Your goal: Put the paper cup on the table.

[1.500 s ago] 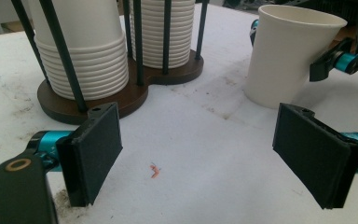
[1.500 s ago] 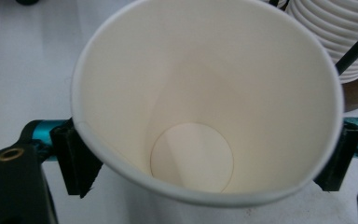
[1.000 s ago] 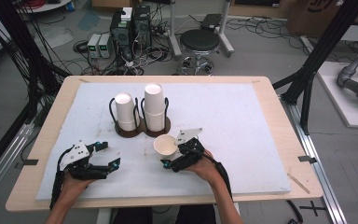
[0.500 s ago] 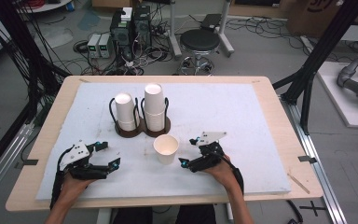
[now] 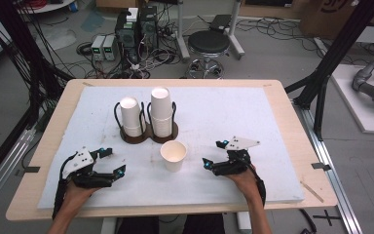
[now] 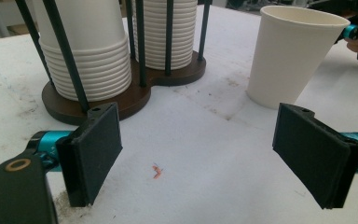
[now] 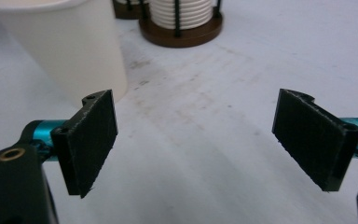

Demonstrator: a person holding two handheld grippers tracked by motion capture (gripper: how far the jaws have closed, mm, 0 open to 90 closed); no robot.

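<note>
Paper cup (image 5: 174, 155) stands upright on the white worktop (image 5: 272, 122), just before the cup holder (image 5: 148, 131), apart from both spread, empty claws, left claw (image 5: 108, 168), right claw (image 5: 219, 163); the next grasp probably wants light mid-wall pressure.

Open left claw (image 6: 198, 154) faces paper cup (image 6: 292, 56) and cup rack (image 6: 121, 93).

In your left gripper view the top edge cuts off both cup stacks (image 6: 86, 60) and their holder's black rods (image 6: 65, 51), while your right gripper view blurs the paper cup (image 7: 70, 46) and crops its rim.
</note>
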